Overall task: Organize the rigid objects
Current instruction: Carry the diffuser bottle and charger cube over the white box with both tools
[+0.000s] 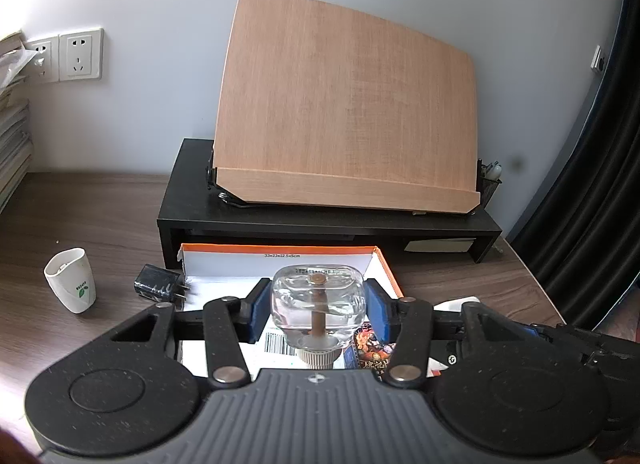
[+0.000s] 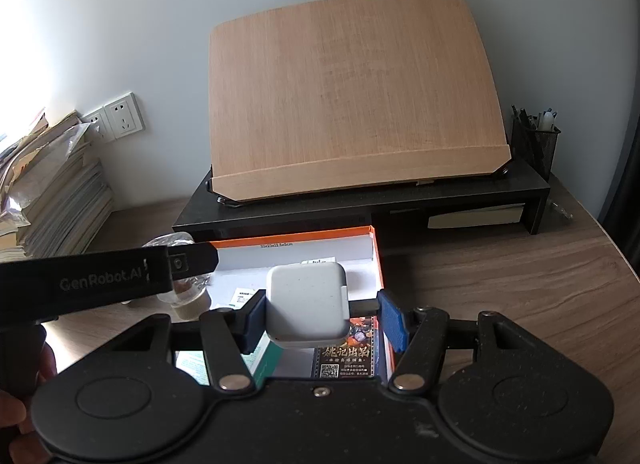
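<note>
My left gripper (image 1: 318,310) is shut on a clear glass bottle (image 1: 319,302) with a brown stick inside and a ribbed beige cap, held over the orange-rimmed white box (image 1: 280,260). The bottle also shows in the right wrist view (image 2: 182,264), partly hidden behind the left gripper's arm. My right gripper (image 2: 324,318) holds a white square charger (image 2: 306,306) over the same box (image 2: 360,254). The charger rests against the left pad, and a gap shows between it and the right pad (image 2: 394,318). A black plug adapter (image 1: 158,283) lies on the desk left of the box.
A small white cup (image 1: 71,284) stands on the desk at the left. A black monitor riser (image 1: 320,219) carries a tilted wooden board (image 1: 344,111). A mesh pen holder (image 2: 534,145) stands at its right end. Stacked papers (image 2: 52,199) lie left. A card pack (image 2: 348,352) lies in the box.
</note>
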Tool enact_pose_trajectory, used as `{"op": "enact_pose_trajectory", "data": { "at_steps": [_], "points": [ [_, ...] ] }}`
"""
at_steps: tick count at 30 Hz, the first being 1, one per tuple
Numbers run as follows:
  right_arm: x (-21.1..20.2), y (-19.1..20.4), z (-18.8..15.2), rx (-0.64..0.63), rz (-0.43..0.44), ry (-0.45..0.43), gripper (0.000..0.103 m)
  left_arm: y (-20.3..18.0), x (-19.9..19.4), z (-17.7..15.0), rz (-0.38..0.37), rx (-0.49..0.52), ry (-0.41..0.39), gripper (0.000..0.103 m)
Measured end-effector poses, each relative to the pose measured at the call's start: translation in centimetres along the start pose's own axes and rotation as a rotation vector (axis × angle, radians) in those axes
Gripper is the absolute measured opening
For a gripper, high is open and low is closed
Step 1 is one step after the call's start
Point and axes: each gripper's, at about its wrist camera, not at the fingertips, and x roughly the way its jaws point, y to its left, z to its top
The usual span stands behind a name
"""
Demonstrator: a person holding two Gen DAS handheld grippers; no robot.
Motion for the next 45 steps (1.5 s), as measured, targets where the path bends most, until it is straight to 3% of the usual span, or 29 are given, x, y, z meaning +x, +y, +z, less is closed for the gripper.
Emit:
{"op": "enact_pose_trajectory", "data": {
  "at_steps": [45],
  "points": [
    [0.62, 0.57, -0.12, -0.012, 0.011, 0.016, 0.071, -0.41, 0.74, 0.12, -0.02, 0.021, 0.006, 0.05]
  ]
}}
